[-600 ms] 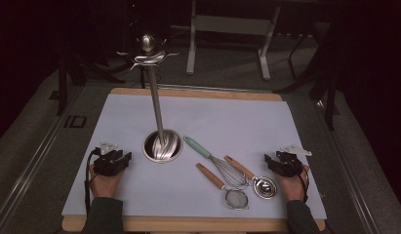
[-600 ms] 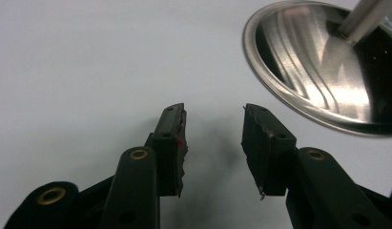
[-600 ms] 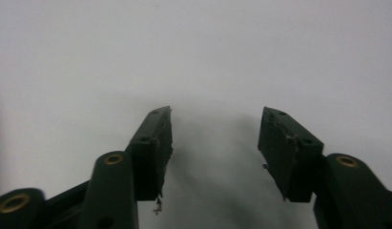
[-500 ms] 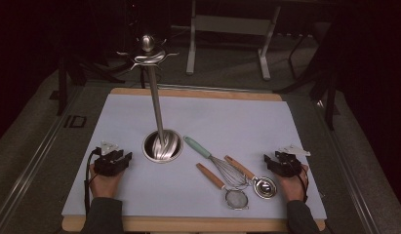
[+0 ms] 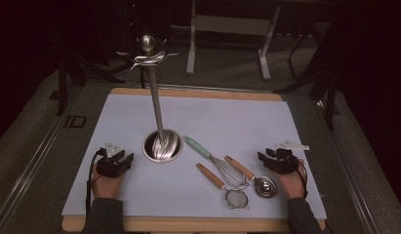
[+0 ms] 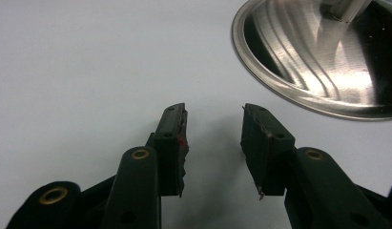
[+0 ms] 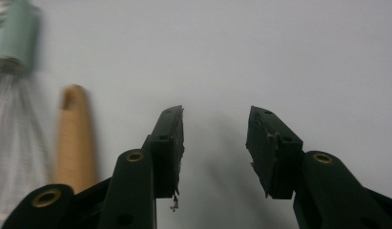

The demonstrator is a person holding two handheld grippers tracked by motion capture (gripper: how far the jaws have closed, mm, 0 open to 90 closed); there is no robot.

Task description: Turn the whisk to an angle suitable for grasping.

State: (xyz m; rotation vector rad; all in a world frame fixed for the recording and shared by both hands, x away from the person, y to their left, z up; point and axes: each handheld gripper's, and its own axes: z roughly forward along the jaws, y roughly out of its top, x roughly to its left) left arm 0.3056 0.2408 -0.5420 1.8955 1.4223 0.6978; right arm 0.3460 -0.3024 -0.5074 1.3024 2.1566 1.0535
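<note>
A steel utensil stand has a round base (image 5: 162, 146) and a tall pole topped by curved hooks (image 5: 148, 53). To its right lie a whisk with a mint handle (image 5: 198, 146), a small strainer with a wooden handle (image 5: 210, 176) and a wooden-handled steel scoop (image 5: 265, 186). My left gripper (image 5: 121, 158) rests on the mat left of the base, open and with nothing between the jaws (image 6: 212, 114); the base's rim (image 6: 322, 62) shows up and to the right. My right gripper (image 5: 266, 159) rests right of the scoop, open and bare (image 7: 215, 117), with a wooden handle (image 7: 74, 138) and the whisk (image 7: 17, 38) on its left.
A pale blue mat (image 5: 237, 122) covers a wooden board (image 5: 198, 92) on the table. A white tag (image 5: 291, 145) lies beside the right gripper. Dark floor and metal frame legs (image 5: 264, 44) lie beyond the far edge.
</note>
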